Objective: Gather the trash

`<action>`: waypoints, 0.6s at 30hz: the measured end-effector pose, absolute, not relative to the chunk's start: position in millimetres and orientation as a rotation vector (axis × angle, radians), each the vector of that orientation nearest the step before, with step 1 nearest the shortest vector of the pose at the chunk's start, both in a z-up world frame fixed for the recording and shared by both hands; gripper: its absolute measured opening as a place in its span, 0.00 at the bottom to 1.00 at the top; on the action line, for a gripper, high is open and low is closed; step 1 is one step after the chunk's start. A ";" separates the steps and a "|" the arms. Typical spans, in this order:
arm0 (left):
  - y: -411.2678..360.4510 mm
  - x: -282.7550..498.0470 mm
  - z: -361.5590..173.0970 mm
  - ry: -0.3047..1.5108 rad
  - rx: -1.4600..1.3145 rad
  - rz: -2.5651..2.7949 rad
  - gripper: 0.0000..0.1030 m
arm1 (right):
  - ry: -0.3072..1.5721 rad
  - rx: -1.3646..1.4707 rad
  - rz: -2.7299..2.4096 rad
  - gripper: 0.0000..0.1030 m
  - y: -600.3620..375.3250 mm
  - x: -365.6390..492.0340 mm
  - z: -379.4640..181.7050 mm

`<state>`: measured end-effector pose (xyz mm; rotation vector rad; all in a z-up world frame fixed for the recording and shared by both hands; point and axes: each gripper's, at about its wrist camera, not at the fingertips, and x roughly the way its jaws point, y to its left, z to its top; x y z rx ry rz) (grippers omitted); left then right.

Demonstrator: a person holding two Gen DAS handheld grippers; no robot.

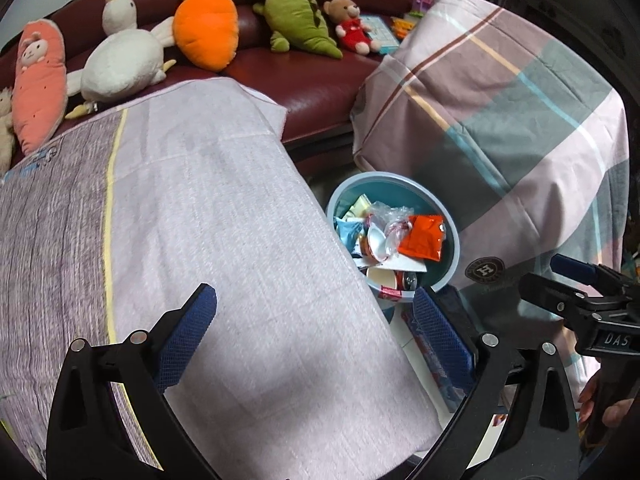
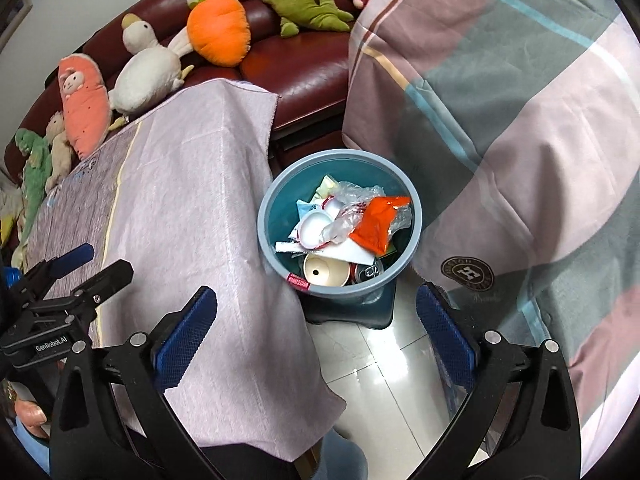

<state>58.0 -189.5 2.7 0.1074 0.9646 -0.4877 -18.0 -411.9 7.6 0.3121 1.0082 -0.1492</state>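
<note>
Both the left gripper (image 1: 314,334) and the right gripper (image 2: 316,334) gape wide, holding nothing. The blue trash bin (image 2: 280,184), already full of wrappers, sits centre-frame just above the right gripper, which is nearer. No loose trash shows on the cloth-covered table (image 2: 192,184).

Trash-filled bin (image 1: 450,224) beside covered table (image 1: 224,216)

- Dark red leather sofa (image 1: 312,80) at back w/ plush toys in a row: pink carrot (image 1: 38,84), white duck (image 1: 120,60), orange carrot bunny (image 1: 206,28), green dino (image 1: 296,20), small teddy (image 1: 352,26).
- Lilac cloth (image 1: 200,240) over table, yellow stripe near left.
- Plaid sheet (image 2: 520,120) draped at right.
- Glossy tile floor (image 2: 384,380).
</note>
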 end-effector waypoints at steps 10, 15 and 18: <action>-166.2 50.2 5.8 0.952 0.084 -0.445 0.96 | 1.000 0.279 -0.130 0.93 -393.2 -22.0 15.8; -162.0 52.0 3.0 0.945 0.076 -0.446 0.96 | 1.009 0.276 -0.125 0.93 -390.0 -18.2 12.5; -160.9 52.8 1.3 0.943 0.085 -0.434 0.96 | 1.019 0.276 -0.123 0.93 -389.1 -16.2 9.0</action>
